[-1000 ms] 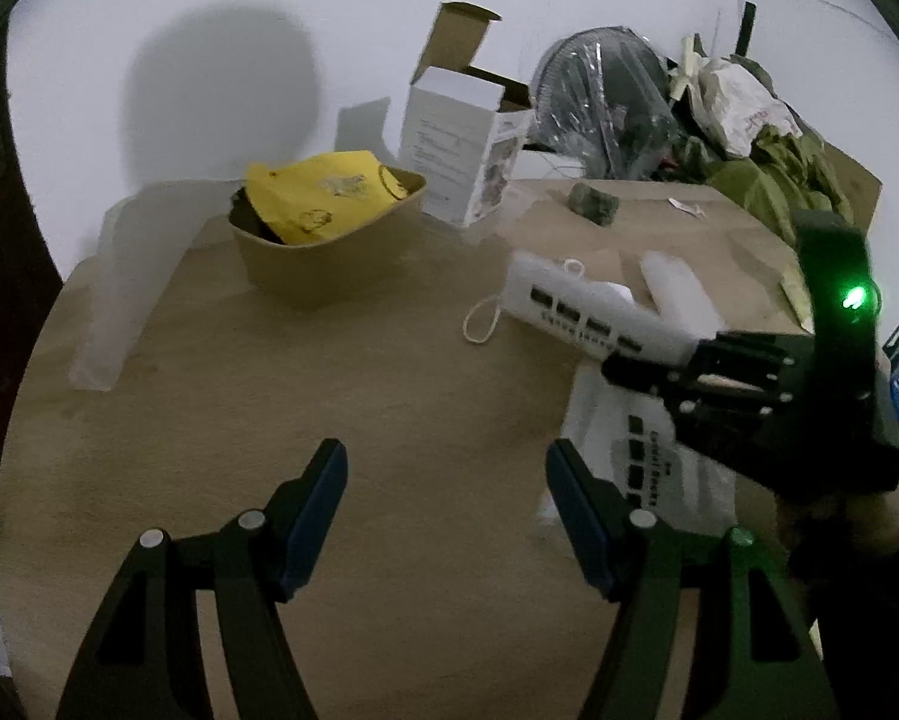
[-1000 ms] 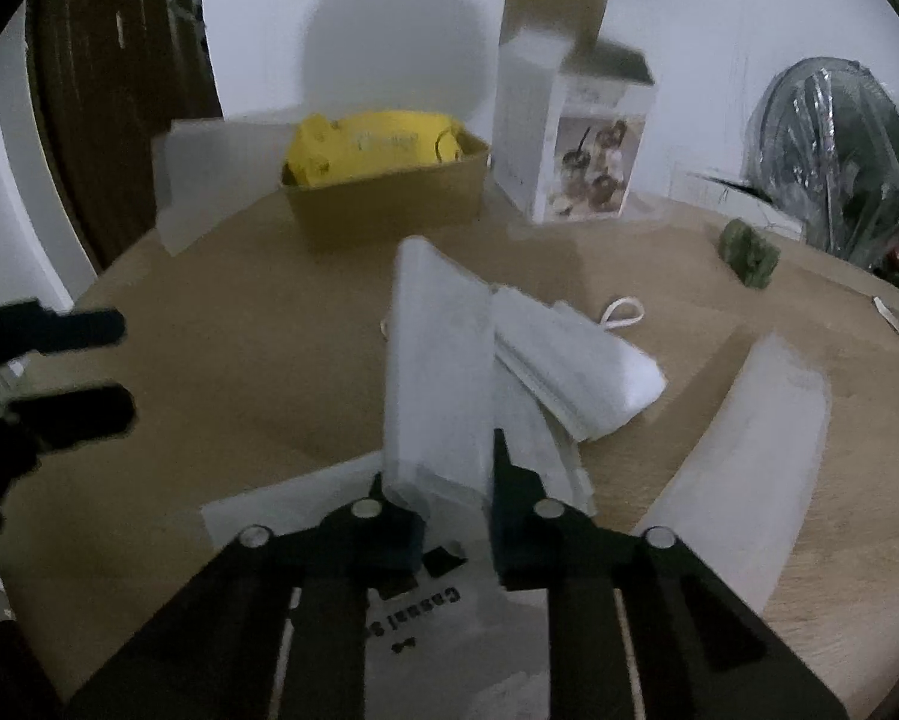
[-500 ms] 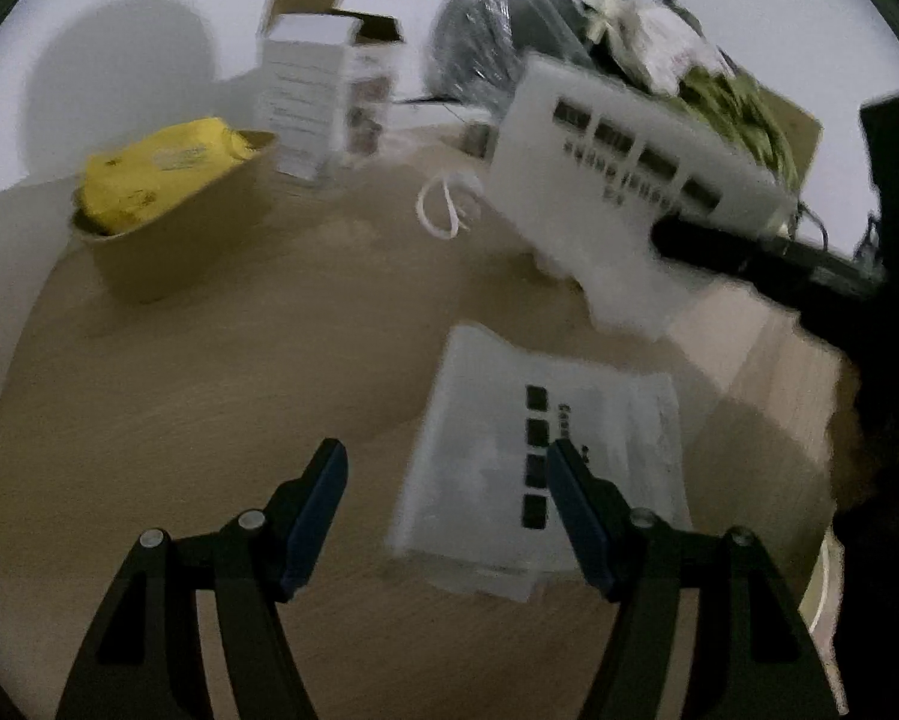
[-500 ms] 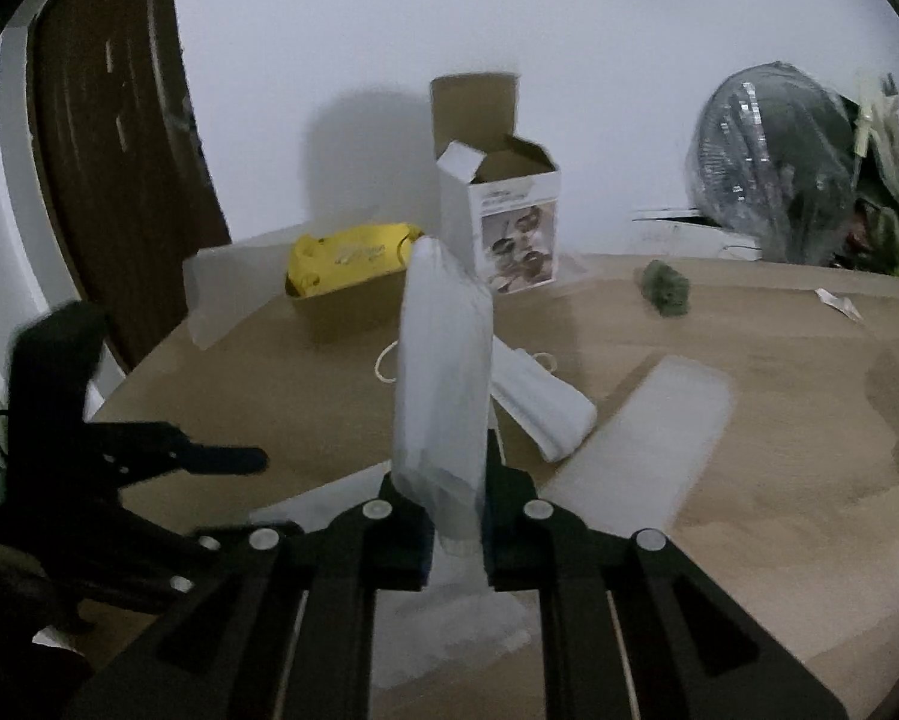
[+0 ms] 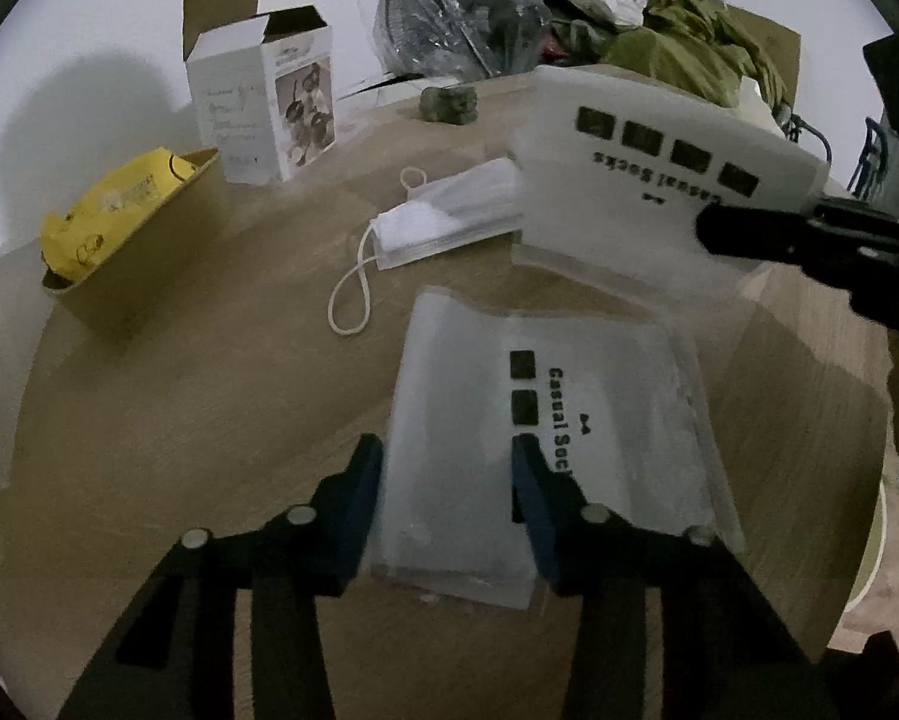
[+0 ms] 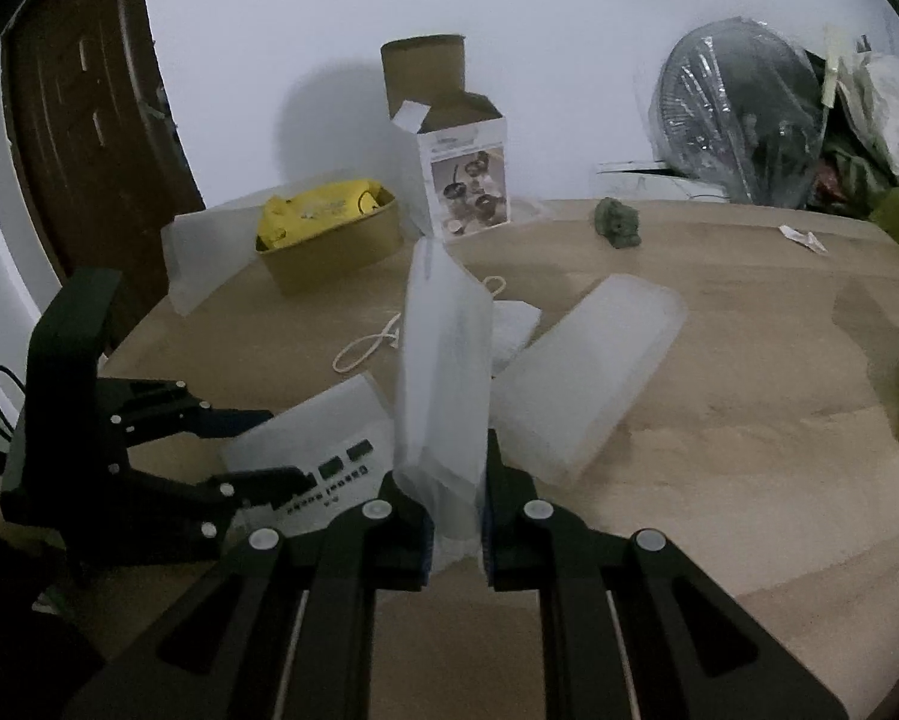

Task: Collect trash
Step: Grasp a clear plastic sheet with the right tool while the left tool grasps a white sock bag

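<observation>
A flat translucent "Casual Socks" bag (image 5: 545, 420) (image 6: 323, 450) lies on the round wooden table (image 5: 209, 396). My left gripper (image 5: 449, 480) (image 6: 281, 444) is down over the bag's near left part, its jaws closing. One pad is at the bag's edge and the other rests over the print. My right gripper (image 6: 452, 480) (image 5: 710, 228) is shut on a second such bag (image 6: 443, 360) (image 5: 647, 180), held off the table to the right of the left gripper. A white face mask (image 5: 443, 216) (image 6: 512, 330) lies beyond them.
Another translucent bag (image 6: 587, 372) lies right of the held one. A brown tray (image 5: 131, 276) (image 6: 335, 252) with a yellow packet, an open white box (image 5: 263, 114) (image 6: 467, 180) and a small green lump (image 5: 449, 105) stand farther back. A plastic-wrapped fan (image 5: 461, 12) and piled clutter lie behind.
My left gripper came down onto the flat bag and its jaws narrowed around it. My right gripper lifted its bag off the table and carried it sideways, still shut.
</observation>
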